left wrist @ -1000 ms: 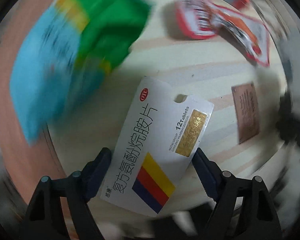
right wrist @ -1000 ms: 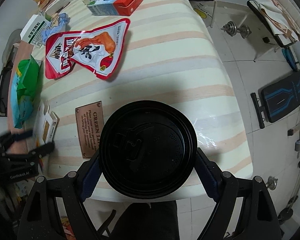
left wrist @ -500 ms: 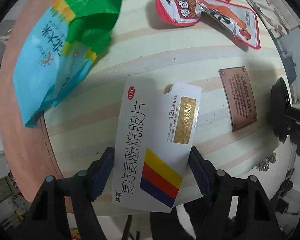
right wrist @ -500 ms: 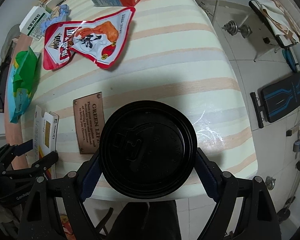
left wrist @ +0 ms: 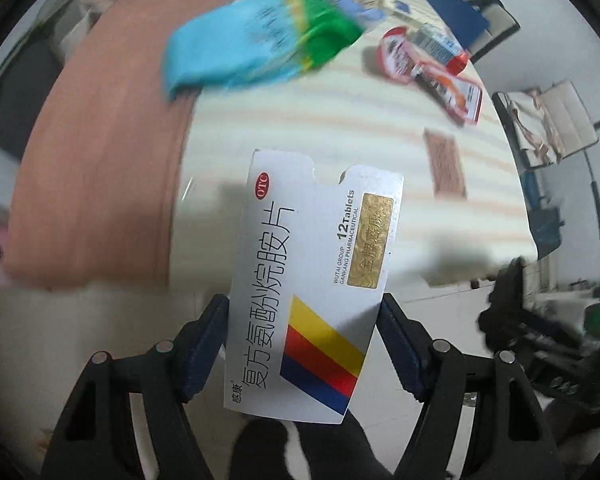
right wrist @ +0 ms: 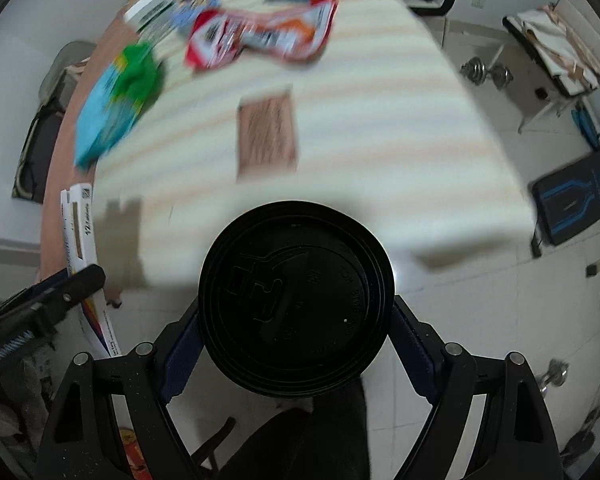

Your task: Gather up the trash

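Trash fills both my grippers: the left gripper is clamped on a flattened white medicine box, long axis running straight out along the fingers, while the right gripper pinches a black cup lid by its rim. Both are held off the near edge of the striped tabletop, over the tiled floor. Beyond them, still on the tabletop, lie a brown card, a blue-green bag toward my left, nearer that gripper, and a red snack wrapper farthest out.
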`<state>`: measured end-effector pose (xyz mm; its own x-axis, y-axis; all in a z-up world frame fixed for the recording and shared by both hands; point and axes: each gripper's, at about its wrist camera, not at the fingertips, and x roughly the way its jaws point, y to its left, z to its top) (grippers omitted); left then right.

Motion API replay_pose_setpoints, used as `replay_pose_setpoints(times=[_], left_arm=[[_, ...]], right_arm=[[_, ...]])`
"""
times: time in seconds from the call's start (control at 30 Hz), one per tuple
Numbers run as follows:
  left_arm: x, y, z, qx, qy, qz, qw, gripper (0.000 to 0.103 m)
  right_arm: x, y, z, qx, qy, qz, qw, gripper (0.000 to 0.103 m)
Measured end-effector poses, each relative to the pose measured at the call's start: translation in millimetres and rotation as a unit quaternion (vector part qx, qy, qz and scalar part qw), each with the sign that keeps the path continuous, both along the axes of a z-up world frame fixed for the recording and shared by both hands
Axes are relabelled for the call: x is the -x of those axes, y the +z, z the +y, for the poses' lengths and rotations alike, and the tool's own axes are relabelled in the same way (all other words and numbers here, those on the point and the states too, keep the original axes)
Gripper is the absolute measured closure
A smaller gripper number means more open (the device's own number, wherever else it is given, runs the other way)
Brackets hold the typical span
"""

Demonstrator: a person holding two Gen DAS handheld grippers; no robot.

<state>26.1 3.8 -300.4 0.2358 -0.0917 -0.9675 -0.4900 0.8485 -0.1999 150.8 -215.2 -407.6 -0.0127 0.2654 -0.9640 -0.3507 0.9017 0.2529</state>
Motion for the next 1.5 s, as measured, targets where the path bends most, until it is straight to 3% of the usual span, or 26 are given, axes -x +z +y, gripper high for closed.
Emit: replay_pose_setpoints(times=[0.13, 0.3, 0.4, 0.43, 0.47, 0.5, 0.6, 0.67, 0.77, 0.9, 1.03, 1.23, 1.3, 1.5], left_arm=[[70.6, -44.4, 4.1, 0.047, 0.034, 0.015, 0.9982, 0.031], [106.5, -173.5, 20.4, 0.112, 0.062, 0.062, 0.9898, 0.03], [109.8, -244.6, 30.7, 0.129, 0.072, 0.076, 0.986, 0.027], [112.3, -270.2, 36.0, 0.13, 0.079, 0.082, 0.9849, 0.022], [113.9, -285.6, 39.3, 0.129, 0.081, 0.081, 0.985, 0.007], [114.5, -299.1, 41.6, 0.123, 0.081, 0.083, 0.9856, 0.0], [122.7, -330.0, 47.4, 0.078, 0.076, 0.096, 0.9894, 0.0], [119.5, -337.9, 45.6, 0.036, 0.071, 0.097, 0.9921, 0.0], [127.2, -336.4, 39.6, -0.025, 0.051, 0.116, 0.9916, 0.0], [137.1, -320.7, 29.6, -0.045, 0.036, 0.134, 0.9893, 0.0], [147.1, -302.6, 25.8, -0.055, 0.033, 0.146, 0.9872, 0.0], [161.3, -255.2, 12.1, -0.062, 0.04, 0.145, 0.9866, 0.0], [161.8, -251.6, 7.9, -0.065, 0.039, 0.145, 0.9866, 0.0], [172.6, -188.7, -6.2, -0.066, 0.028, 0.134, 0.9884, 0.0]], right_arm=[[66.7, -63.7, -9.4, -0.008, -0.017, 0.047, 0.999, 0.016], [110.0, -187.0, -2.8, -0.042, -0.055, 0.133, 0.989, 0.016], [120.1, -259.3, 7.2, -0.064, -0.068, 0.164, 0.982, 0.013], [122.3, -283.9, 10.6, -0.072, -0.072, 0.178, 0.979, 0.012], [122.1, -301.9, 13.0, -0.075, -0.075, 0.187, 0.977, 0.011], [123.0, -323.6, 15.9, -0.079, -0.077, 0.196, 0.974, 0.001], [123.2, -364.8, 25.7, -0.063, -0.069, 0.194, 0.977, 0.0], [122.8, -379.2, 35.4, -0.029, -0.039, 0.164, 0.985, 0.0], [131.0, -384.9, 52.2, 0.041, 0.01, 0.108, 0.993, 0.0], [137.8, -377.0, 61.1, 0.103, 0.041, 0.065, 0.992, 0.0], [128.5, -360.8, 54.7, 0.123, 0.05, 0.048, 0.99, 0.0], [139.0, -299.9, 50.8, 0.128, 0.055, 0.031, 0.99, 0.0], [143.3, -275.6, 49.2, 0.127, 0.055, 0.024, 0.99, 0.0], [155.3, -191.7, 41.8, 0.113, 0.056, 0.007, 0.992, 0.0]])
